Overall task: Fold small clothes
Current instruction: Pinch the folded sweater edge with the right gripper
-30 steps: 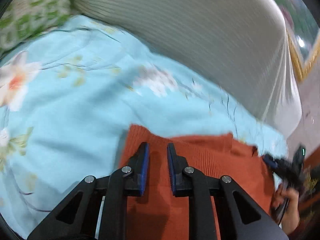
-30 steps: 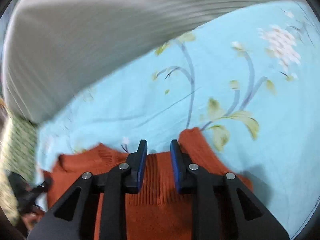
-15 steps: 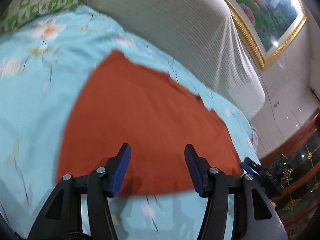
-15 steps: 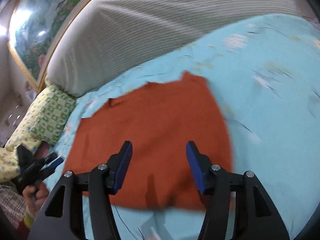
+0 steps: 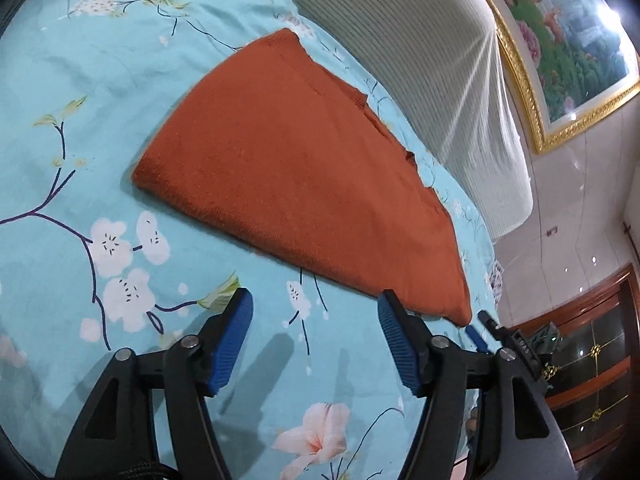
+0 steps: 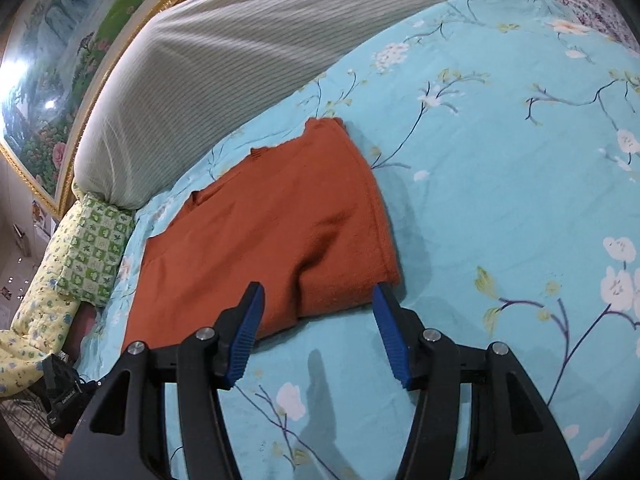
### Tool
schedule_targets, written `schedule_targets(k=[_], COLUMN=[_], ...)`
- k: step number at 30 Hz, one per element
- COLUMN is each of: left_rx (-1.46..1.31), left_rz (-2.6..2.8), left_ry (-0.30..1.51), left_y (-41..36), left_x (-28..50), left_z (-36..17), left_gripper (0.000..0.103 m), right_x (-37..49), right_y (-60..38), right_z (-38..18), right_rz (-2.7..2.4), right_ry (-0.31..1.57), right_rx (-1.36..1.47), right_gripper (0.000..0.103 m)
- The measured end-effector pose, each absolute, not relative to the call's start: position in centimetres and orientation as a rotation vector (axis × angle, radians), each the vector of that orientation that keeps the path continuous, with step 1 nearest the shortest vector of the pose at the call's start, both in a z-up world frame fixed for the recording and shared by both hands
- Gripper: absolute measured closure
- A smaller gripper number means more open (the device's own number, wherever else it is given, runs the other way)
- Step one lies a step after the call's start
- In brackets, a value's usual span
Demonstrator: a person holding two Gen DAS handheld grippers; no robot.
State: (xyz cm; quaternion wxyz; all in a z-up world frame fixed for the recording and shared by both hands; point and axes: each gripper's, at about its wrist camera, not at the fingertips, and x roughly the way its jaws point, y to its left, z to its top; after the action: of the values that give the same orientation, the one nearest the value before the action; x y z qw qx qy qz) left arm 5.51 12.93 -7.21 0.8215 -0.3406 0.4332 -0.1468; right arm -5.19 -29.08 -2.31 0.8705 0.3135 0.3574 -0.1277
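A rust-orange knit garment (image 5: pixel 296 168) lies folded flat on the light blue floral bedsheet (image 5: pixel 80 80); it also shows in the right wrist view (image 6: pixel 272 232), with a soft bulge near its front edge. My left gripper (image 5: pixel 316 304) is open and empty, held above the sheet just in front of the garment's near edge. My right gripper (image 6: pixel 318 296) is open and empty, over the garment's near right corner without touching it. The right gripper's tip (image 5: pixel 486 330) shows at the lower right of the left wrist view.
A grey-white striped headboard cushion (image 5: pixel 420 60) runs behind the garment. A green checked pillow (image 6: pixel 94 248) and a yellow floral one (image 6: pixel 32 320) lie at the left. A gold-framed painting (image 5: pixel 560 48) hangs on the wall. A dark wooden cabinet (image 5: pixel 588 364) stands past the bed.
Both grippers were shut on the orange garment a second ago. They have let it go, opened wide and pulled back toward me. The garment now lies folded on the sheet.
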Motion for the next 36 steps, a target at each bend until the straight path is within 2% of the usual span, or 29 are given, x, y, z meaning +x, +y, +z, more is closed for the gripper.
schedule_targets(k=[7, 9, 10, 11, 16, 19, 22, 24, 26, 28, 32, 36], left_rx=[-0.765, -0.778, -0.779, -0.779, -0.808, -0.842, -0.883, -0.915, -0.929, -0.937, -0.95, -0.925], left_rz=[-0.274, -0.268, -0.265, -0.261, -0.249, -0.22, -0.175, -0.129, -0.086, -0.057, -0.016, 0.022], left_ry=[0.942, 0.944, 0.942, 0.942, 0.939, 0.917, 0.868, 0.83, 0.794, 0.762, 0.705, 0.675], left_y=[12.7, 12.8, 12.8, 12.8, 13.0, 13.1, 13.1, 13.1, 13.0, 13.0, 13.7, 14.2], left_x=[6.6, 7.0, 7.0, 7.1, 7.6, 8.3, 8.9, 9.3, 9.8, 10.3, 11.4, 12.5], left_z=[-7.7, -7.8, -7.8, -7.8, -8.1, -8.4, -8.6, -8.8, -8.8, -8.8, -8.7, -8.4], left_gripper=[0.035, 0.035, 0.035, 0.035, 0.032, 0.031, 0.027, 0.026, 0.025, 0.025, 0.025, 0.028], right_x=[-4.6, -4.3, -4.4, -4.6, -7.0, -6.4, -6.2, -6.5, -6.8, -7.4, -8.8, -8.6], right_y=[-31.3, -31.6, -31.9, -32.1, -33.0, -33.6, -33.5, -33.1, -32.8, -32.5, -32.7, -32.6], right_z=[-4.4, -4.5, -4.5, -4.4, -2.4, -3.3, -4.2, -3.8, -2.9, -1.7, 0.2, 0.5], right_rz=[-0.33, -0.331, -0.322, -0.319, -0.322, -0.321, -0.363, -0.387, -0.399, -0.429, -0.466, -0.429], right_ry=[0.691, 0.688, 0.685, 0.682, 0.616, 0.689, 0.735, 0.721, 0.698, 0.66, 0.587, 0.596], right_rx=[0.846, 0.858, 0.87, 0.875, 0.836, 0.834, 0.837, 0.824, 0.784, 0.737, 0.705, 0.726], right_gripper=[0.046, 0.058, 0.076, 0.09, 0.095, 0.094, 0.089, 0.08, 0.065, 0.058, 0.055, 0.051])
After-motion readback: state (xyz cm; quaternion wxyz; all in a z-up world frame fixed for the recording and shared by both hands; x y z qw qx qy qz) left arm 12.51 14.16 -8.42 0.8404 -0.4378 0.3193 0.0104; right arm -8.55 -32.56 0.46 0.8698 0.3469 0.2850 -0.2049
